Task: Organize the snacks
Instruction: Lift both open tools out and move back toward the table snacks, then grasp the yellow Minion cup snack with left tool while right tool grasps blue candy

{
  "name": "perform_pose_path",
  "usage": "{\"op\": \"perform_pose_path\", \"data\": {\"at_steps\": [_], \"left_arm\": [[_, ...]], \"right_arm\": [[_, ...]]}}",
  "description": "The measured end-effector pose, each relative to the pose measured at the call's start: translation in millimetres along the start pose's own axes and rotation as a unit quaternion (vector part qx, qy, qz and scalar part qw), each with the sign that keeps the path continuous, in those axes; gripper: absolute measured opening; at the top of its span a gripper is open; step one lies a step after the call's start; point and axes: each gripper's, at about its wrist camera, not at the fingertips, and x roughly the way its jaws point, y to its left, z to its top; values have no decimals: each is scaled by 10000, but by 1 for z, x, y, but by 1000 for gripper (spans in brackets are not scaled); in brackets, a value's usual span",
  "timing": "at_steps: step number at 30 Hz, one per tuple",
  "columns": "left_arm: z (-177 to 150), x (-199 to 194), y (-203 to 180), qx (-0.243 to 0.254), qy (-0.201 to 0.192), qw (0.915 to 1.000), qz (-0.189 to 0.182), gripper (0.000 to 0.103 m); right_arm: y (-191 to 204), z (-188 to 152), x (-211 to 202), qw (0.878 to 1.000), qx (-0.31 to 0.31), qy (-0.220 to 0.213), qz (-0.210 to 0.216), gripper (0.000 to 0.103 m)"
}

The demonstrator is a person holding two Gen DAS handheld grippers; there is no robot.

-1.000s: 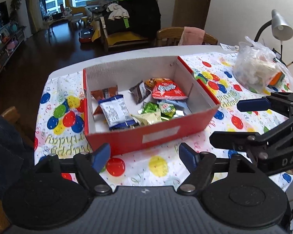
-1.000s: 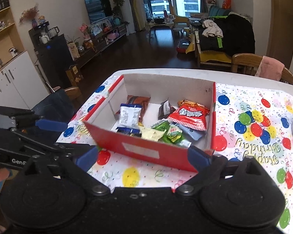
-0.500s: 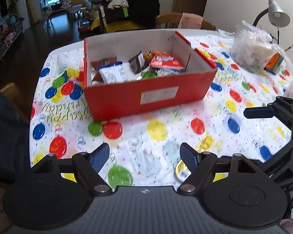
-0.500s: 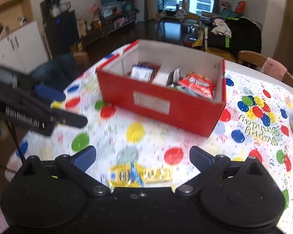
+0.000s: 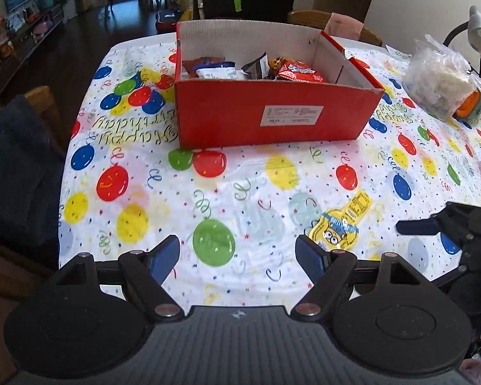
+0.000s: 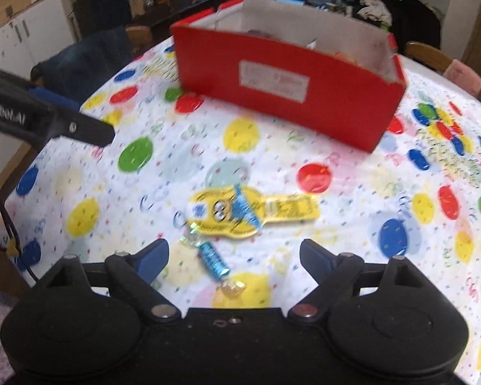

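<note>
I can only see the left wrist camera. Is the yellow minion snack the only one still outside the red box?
Observer: No. The right wrist view also shows a small blue-wrapped candy lying right beside the near edge of the yellow minion packet.
Child: Is the right gripper holding something?
Observer: No. The right gripper is open and empty, and the candy lies on the tablecloth between its fingers in that view.
Child: Is my left gripper close to the candy?
Observer: No. The left gripper pokes in at the left edge of that view, apart from both snacks.
</note>
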Motion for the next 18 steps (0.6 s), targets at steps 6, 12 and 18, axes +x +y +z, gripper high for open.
{"op": "perform_pose_path", "data": {"at_steps": [6,12,18], "left_arm": [[-9,-5,-6,115,-44,9999,68,79],[-13,-6,-9,169,-37,9998,41,79],[-14,-6,-12,243,-45,9997,-35,79]], "right_arm": [[9,-4,12,9997,-221,138,24,56],[9,-2,16,9995,-249,175,35,33],[13,-4,21,9988,-400,254,84,21]]}}
